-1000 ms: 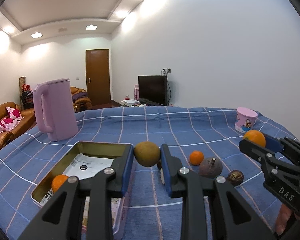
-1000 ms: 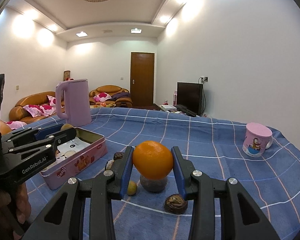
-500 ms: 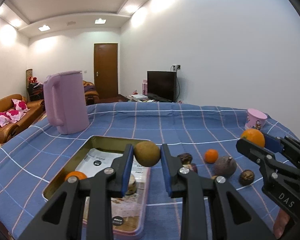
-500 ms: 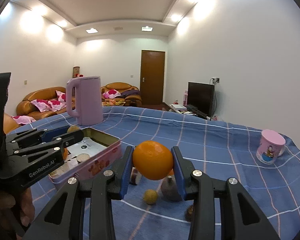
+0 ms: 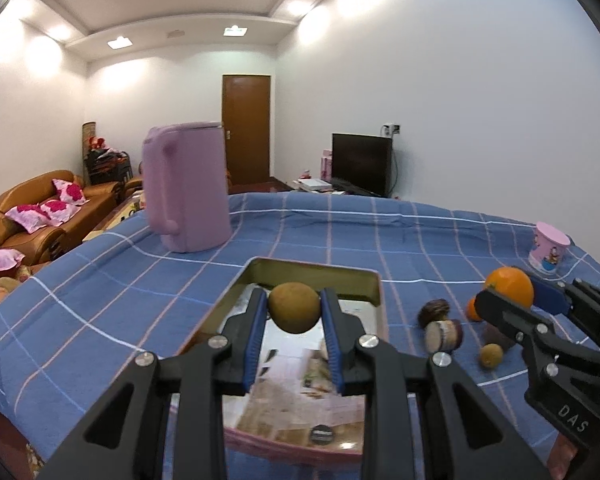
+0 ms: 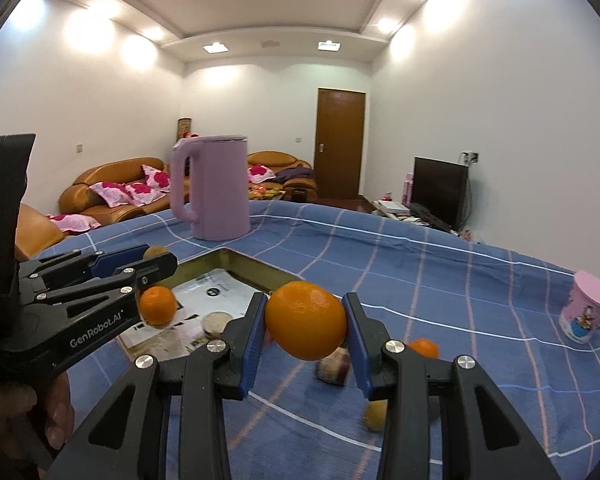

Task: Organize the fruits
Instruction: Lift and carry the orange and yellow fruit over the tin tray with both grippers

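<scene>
My left gripper (image 5: 294, 309) is shut on a round brown-green fruit (image 5: 294, 307) and holds it above the open pink tin tray (image 5: 374, 278). My right gripper (image 6: 306, 322) is shut on a large orange (image 6: 306, 326), held above the blue cloth just right of the tray (image 6: 240, 261). A small orange (image 6: 158, 305) and a pale round piece (image 6: 215, 322) lie in the tray. Loose on the cloth are a small orange (image 6: 423, 348), a cut dark fruit (image 5: 444, 334), a dark round fruit (image 5: 434, 309) and a small yellow-green fruit (image 5: 491, 355).
A tall lilac kettle (image 5: 188, 188) stands behind the tray. A pink cartoon cup (image 5: 548, 250) stands at the far right of the blue checked cloth (image 5: 100, 300). Sofas, a door and a television lie beyond the table.
Both grippers have moved left with their fruits. The left one now hangs over the tray's middle, and the right one has come close to the tray's right side.
</scene>
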Demonstrator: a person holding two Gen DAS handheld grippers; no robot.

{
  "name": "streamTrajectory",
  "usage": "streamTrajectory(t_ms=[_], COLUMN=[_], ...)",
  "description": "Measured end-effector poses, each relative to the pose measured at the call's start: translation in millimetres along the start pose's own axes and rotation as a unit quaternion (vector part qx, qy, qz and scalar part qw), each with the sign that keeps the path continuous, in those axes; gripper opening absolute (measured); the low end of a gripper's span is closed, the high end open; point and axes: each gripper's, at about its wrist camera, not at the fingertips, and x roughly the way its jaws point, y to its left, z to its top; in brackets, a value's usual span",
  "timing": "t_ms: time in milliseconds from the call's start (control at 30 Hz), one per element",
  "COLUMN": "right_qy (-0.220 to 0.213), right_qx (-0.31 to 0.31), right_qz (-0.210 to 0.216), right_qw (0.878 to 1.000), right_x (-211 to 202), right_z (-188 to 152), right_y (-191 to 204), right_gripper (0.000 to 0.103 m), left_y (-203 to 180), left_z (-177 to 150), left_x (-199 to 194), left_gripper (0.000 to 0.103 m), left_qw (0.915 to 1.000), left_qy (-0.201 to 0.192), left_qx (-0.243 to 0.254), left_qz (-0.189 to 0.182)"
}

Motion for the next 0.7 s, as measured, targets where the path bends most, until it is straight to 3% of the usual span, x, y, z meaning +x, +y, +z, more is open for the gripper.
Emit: streamTrajectory(t_ms=[400, 700], right_qy=[0.023, 0.046], right_qx=[-0.018, -0.033], right_qz=[0.043, 0.065], right_qw=[0.999, 0.996], right_x=[23.3, 38.9], right_z=[-2.0, -1.3], right_y=[34.7, 55.2], right_gripper=[0.040, 0.040], left_y=[41.6, 35.9], left_z=[-9.1, -15.5], left_x=[2.1, 2.6], left_gripper=[0.029, 0.029], left_qw=[0.9991, 0.9992], left_qy=[0.028, 0.036], left_qx=[-0.018, -0.006], left_qz=[0.026, 0.018])
